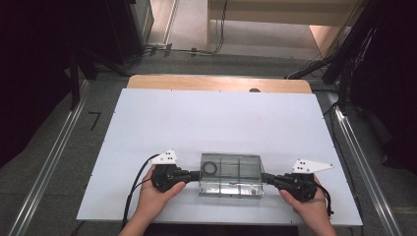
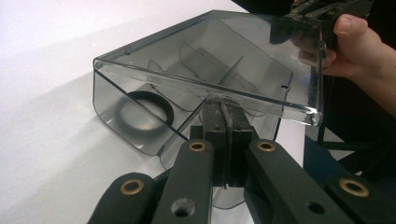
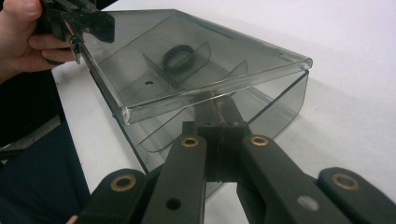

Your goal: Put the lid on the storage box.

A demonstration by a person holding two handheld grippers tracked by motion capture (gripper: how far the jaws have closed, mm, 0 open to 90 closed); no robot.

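box: the clear grey box (image 1: 230, 175) sits on the white tabletop (image 1: 216, 123), near the edge closest to you, right between your two hands
long side: the box's long side runs left to right, from one gripper across to the other
left gripper: your left gripper (image 1: 193, 175) is at the left end of the box; its jaws are squeezed shut on that end wall (image 2: 223, 122)
right gripper: your right gripper (image 1: 268, 178) is at the right end; its jaws are pinched tight on that end wall (image 3: 219, 114)
which hand is nearer: both are just as near, each one already grips its own end
lid: the clear lid (image 2: 224, 51) lies on top, and I think it is lifted a little at one long edge
inside: a black ring (image 1: 210, 168) lies in the left part of the box, behind a thin wall
hands: your left hand (image 1: 156, 195) and right hand (image 1: 309, 204) lie low by the tabletop, and both grippers point inward, facing each other
next move: I think you lift or carry the box, so keep both hands at the same height or it will tip
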